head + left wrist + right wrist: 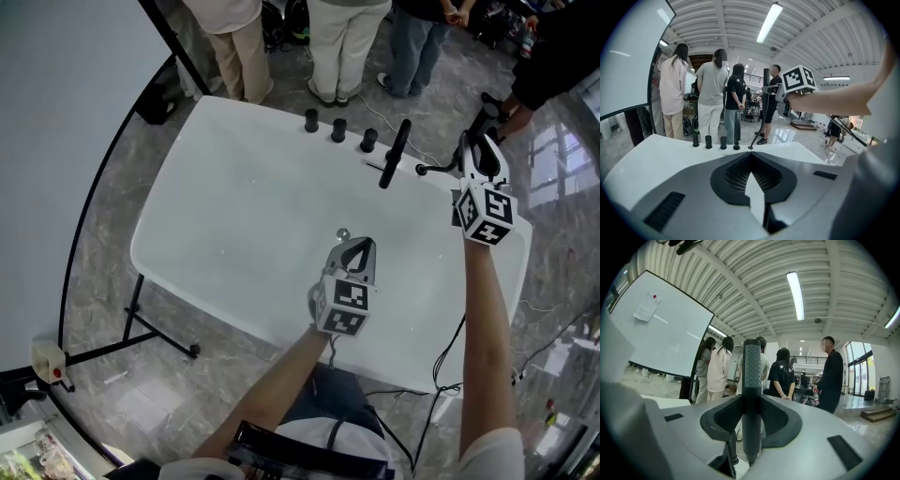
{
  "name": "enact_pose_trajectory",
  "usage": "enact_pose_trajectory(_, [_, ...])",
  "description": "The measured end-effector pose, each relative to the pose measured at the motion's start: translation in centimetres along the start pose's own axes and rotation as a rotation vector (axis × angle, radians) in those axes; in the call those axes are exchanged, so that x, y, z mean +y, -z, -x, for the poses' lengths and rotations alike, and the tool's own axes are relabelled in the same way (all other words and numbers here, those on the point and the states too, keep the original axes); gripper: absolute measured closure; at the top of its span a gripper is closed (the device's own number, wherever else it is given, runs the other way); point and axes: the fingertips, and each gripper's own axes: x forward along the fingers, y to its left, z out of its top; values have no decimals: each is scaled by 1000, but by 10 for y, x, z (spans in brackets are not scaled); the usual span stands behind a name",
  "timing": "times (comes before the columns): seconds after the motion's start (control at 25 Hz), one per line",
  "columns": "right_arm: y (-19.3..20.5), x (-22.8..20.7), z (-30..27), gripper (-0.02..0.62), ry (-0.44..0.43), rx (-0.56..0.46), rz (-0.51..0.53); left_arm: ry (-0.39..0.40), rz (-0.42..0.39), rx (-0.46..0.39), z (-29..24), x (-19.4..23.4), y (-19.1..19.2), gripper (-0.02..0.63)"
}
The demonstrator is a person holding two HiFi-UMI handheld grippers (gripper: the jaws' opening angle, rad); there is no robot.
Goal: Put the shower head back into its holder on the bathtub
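Shower head (751, 366) sits clamped in the right gripper (751, 401) above the bathtub (234, 216); left gripper (750, 155) jaws closed.

Grey hand-held grippers (359, 248) (466, 161); black-white marker cubes (339, 307); white sleeves (489, 452).

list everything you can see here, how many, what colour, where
flat-topped white bathtub: 1, white, centre of the head view
round black tap knobs: at least 3, black, in a row on the tub's far edge
stick-shaped dark grey shower head: 1, dark grey, upright above the tub's far right corner
large white board on a black frame: 1, white, left of the tub
marbled grey floor: 1, grey, around the tub
standing people: at least 4, beyond the far edge
left claw: 1, grey, shut and empty, over the tub's near side
right claw: 1, grey, shut on the shower head
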Motion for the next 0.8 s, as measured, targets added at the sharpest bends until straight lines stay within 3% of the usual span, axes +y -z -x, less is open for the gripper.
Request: enact_pose_trajectory(0.8, [38, -7, -8, 471, -9, 20, -28, 9, 42, 39, -18, -8, 23, 604])
